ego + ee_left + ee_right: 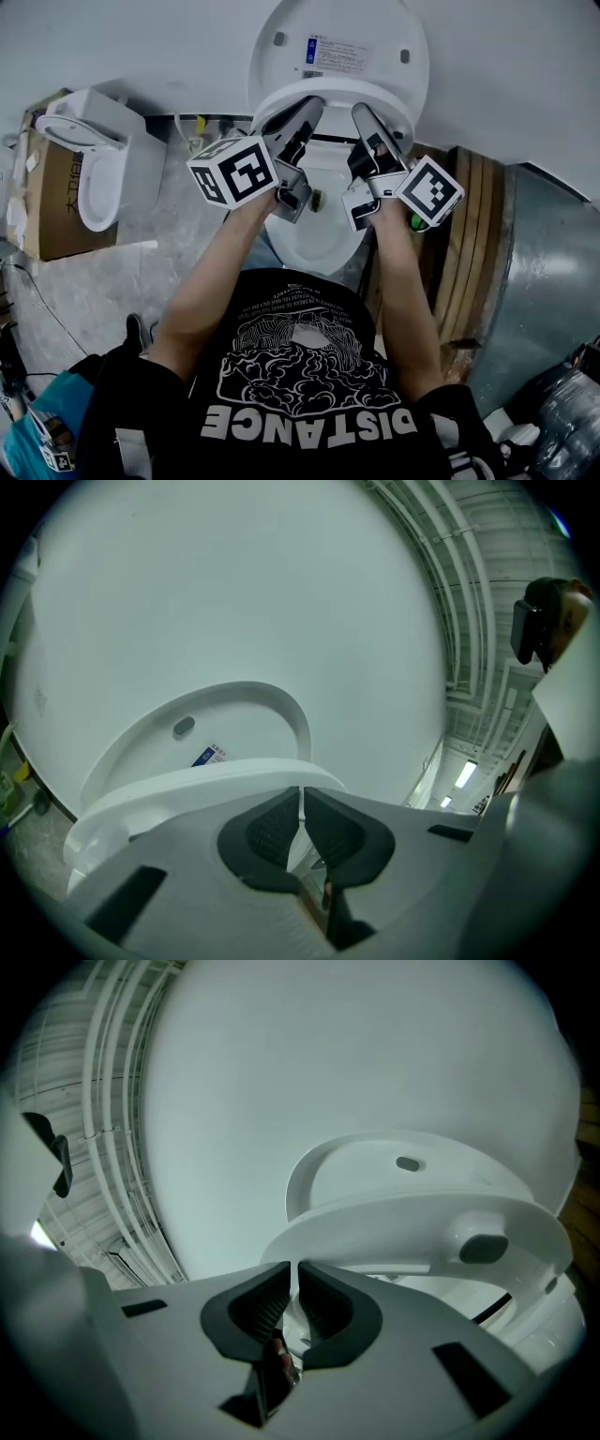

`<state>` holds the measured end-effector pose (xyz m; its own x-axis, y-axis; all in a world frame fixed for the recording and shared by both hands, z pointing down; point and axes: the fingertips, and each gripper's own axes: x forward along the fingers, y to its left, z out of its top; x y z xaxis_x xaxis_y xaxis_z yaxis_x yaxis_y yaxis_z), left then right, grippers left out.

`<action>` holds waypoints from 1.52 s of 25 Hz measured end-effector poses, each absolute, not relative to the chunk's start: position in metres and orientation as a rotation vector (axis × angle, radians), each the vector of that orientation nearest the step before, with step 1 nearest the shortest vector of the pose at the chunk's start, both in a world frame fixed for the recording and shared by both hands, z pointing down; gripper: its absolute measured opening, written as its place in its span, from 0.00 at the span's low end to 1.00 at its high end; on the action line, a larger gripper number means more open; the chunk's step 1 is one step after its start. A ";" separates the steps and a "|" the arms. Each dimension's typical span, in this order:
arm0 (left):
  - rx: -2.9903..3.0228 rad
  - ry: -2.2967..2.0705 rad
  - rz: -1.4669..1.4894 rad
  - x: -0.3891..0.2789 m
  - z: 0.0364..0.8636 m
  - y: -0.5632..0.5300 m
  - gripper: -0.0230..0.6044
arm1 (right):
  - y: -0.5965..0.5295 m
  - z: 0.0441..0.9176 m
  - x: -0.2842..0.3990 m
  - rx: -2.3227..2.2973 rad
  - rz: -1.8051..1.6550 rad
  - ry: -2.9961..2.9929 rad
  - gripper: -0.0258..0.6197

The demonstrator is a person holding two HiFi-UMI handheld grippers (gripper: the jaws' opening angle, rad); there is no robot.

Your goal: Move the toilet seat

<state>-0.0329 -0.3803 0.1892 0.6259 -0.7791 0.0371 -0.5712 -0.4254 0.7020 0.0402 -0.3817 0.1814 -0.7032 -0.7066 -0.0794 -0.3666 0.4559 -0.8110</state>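
Observation:
A white toilet stands against the wall, its lid [337, 42] up and its bowl [314, 244] open below. The white toilet seat [274, 101] is lifted off the bowl, tilted between bowl and lid. My left gripper [311, 106] is shut on the seat's front rim, left of centre. My right gripper [362, 114] is shut on the same rim just to the right. In the left gripper view the seat [187, 789] runs across before the lid [244, 700], with a thin white edge pinched by my left gripper [301, 810]. The right gripper [296, 1290] pinches the seat [412, 1222] likewise.
A second white toilet [98, 155] sits on a cardboard box [52, 225] at the left. Wooden boards [469, 234] and a grey metal panel [548, 272] stand close on the right. The person's legs and torso fill the space in front of the bowl.

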 end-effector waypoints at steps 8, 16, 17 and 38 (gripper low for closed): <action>2.184 -1.045 -0.350 -0.030 0.188 -0.409 0.07 | -0.410 0.174 0.039 -0.920 -1.080 2.319 0.10; 2.214 -1.048 -0.305 -0.031 0.189 -0.440 0.07 | -0.439 0.187 0.041 -1.064 -1.149 2.260 0.10; 2.217 -1.048 -0.299 -0.030 0.189 -0.442 0.07 | -0.442 0.186 0.042 -1.072 -1.140 2.266 0.10; 2.253 -1.009 -0.212 -0.026 0.197 -0.501 0.07 | -0.503 0.187 0.045 -1.215 -1.064 2.258 0.09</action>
<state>-0.0264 -0.5013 0.1970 0.6905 -0.7147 0.1118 -0.6092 -0.4913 0.6225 0.0452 -0.5032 0.1865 -0.5639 -0.8252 0.0337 -0.5513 0.3457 -0.7593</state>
